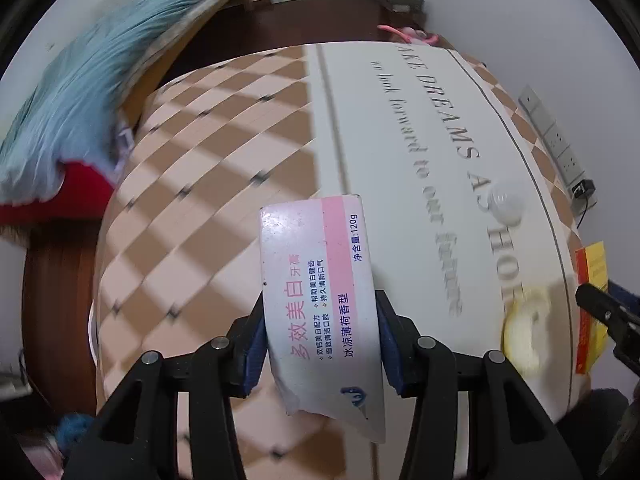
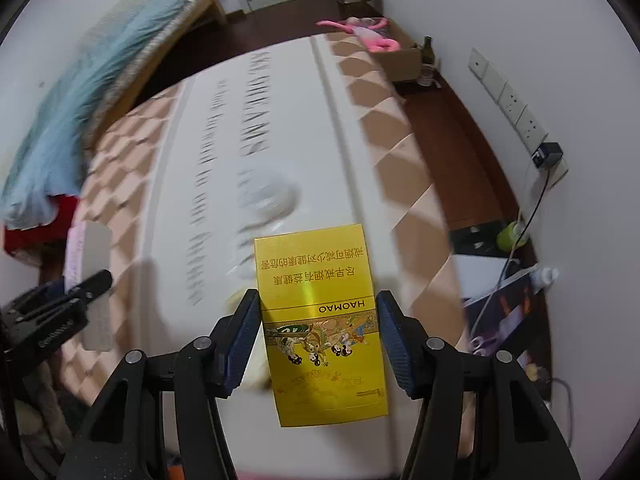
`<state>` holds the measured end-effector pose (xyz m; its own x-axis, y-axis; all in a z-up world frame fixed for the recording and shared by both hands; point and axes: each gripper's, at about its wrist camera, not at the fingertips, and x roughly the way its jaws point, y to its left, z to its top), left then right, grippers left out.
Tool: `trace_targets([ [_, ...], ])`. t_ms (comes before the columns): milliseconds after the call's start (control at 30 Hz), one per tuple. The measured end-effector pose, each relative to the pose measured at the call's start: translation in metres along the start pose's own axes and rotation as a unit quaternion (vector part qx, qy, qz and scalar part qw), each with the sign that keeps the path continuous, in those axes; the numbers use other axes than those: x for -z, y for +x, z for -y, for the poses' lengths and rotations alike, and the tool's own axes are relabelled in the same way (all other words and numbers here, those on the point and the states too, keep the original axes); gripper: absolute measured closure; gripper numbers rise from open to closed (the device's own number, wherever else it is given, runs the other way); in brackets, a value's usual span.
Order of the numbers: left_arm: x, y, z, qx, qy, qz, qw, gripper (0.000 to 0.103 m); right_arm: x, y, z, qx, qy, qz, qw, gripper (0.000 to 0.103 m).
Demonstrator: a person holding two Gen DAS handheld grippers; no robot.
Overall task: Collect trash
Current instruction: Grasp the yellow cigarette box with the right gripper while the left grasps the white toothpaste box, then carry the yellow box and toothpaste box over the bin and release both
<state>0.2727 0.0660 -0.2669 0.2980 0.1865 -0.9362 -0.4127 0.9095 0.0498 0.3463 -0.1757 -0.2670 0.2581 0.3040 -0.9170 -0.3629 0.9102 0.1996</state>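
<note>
My left gripper (image 1: 320,332) is shut on a white and pink toothpaste box (image 1: 322,300), held above the table. My right gripper (image 2: 318,336) is shut on a yellow cigarette box (image 2: 320,320), also held over the table. The yellow box (image 1: 592,304) and the right gripper's finger show at the right edge of the left wrist view. The toothpaste box (image 2: 92,280) and the left gripper show at the left of the right wrist view. On the tablecloth (image 1: 224,184) lie a clear plastic cap (image 1: 507,202) and a pale yellow tape roll (image 1: 524,332).
The table (image 2: 224,240) carries a checked cloth with printed lettering. A bed with a blue blanket (image 1: 80,92) stands to the left. A power strip (image 1: 556,140) and wall sockets (image 2: 508,96) are on the right wall. A cardboard box (image 2: 404,60) with pink items sits on the dark floor behind.
</note>
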Motion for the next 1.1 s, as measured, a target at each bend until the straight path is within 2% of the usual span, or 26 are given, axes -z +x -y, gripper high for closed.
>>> trace_targets([
  [133, 0.023, -0.029, -0.035, -0.004, -0.035, 0.018, 0.9992, 0.058, 0.027, -0.02, -0.043, -0.037, -0.016, 0.006, 0.999, 0.043],
  [267, 0.04, -0.066, -0.085, -0.018, -0.069, 0.053, 0.9961, 0.058, 0.035, -0.034, -0.103, -0.076, -0.056, 0.015, 0.995, 0.043],
  [467, 0.05, -0.117, -0.174, -0.047, -0.115, 0.098, 0.9874, 0.058, 0.025, -0.052, -0.217, -0.131, -0.129, 0.032, 0.982, 0.043],
  [633, 0.059, -0.141, -0.251, -0.073, -0.159, 0.115, 0.9779, 0.058, 0.009, -0.048, -0.312, -0.173, -0.172, 0.029, 0.969, 0.043],
  [733, 0.066, -0.142, -0.297, -0.09, -0.187, 0.112, 0.9717, 0.058, 0.004, -0.038, -0.368, -0.192, -0.199, 0.016, 0.961, 0.043],
  [900, 0.073, -0.129, -0.353, -0.104, -0.223, 0.098, 0.9642, 0.058, 0.006, -0.003, -0.459, -0.208, -0.246, -0.023, 0.946, 0.043],
  [1100, 0.083, -0.083, -0.406, -0.095, -0.275, 0.058, 0.9551, 0.058, 0.017, 0.055, -0.526, -0.199, -0.29, -0.078, 0.933, 0.043],
])
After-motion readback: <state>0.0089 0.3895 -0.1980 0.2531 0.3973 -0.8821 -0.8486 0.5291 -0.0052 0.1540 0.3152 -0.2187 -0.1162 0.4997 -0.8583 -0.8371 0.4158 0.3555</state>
